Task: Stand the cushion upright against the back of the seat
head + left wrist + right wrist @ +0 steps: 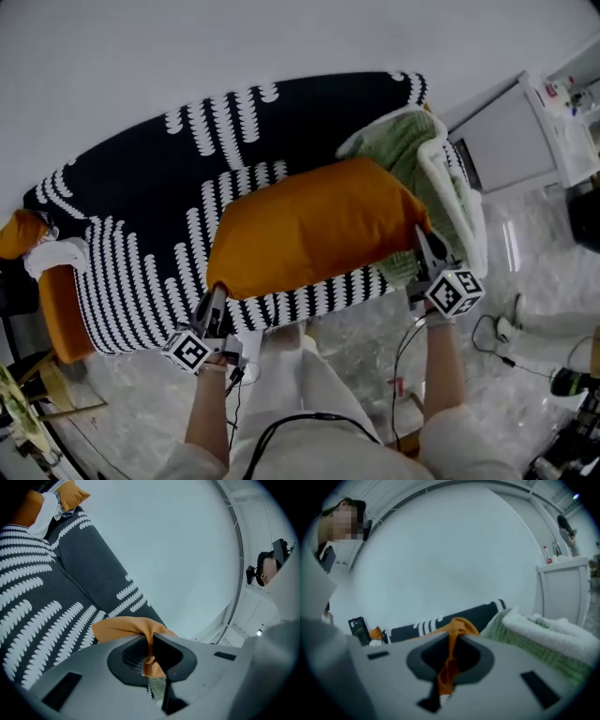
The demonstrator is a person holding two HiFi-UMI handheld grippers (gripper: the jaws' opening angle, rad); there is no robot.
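left gripper (150, 641): jaws pressed together, pinching a thin fold of orange fabric at the cushion's near-left corner.
right gripper (452, 640): same state. It's clamped on a bunched fold at the near-right corner, with fabric running down through the jaw gap.
cushion (319, 225): orange, rectangular, hung between my two grips. It lies across the sofa seat (150, 272), long side left-right, face mostly up, so not upright. The near edge looks lifted. I can't tell whether the far edge rests on the seat.
backrest (281, 112): black with white feather pattern, just behind the cushion's far edge. The middle stretch is bare.
blanket (441, 178): green and white, piled on the sofa's right arm, touching or overlapping the cushion's right end.
second cushion (19, 234): orange, at the sofa's far left with a white cloth (56, 255) on it, well apart from mine.
step: my read is that both corners are gripped and I'm in the lift-and-tip phase. Nothing leans on the backrest yet.
next: raise both corners evenly and swing them up toward the backrest, so the far edge seats in the crease and becomes the bottom.
risk: the pinches are on thin folds and could slip if one side leads. The right end may drag the blanket.
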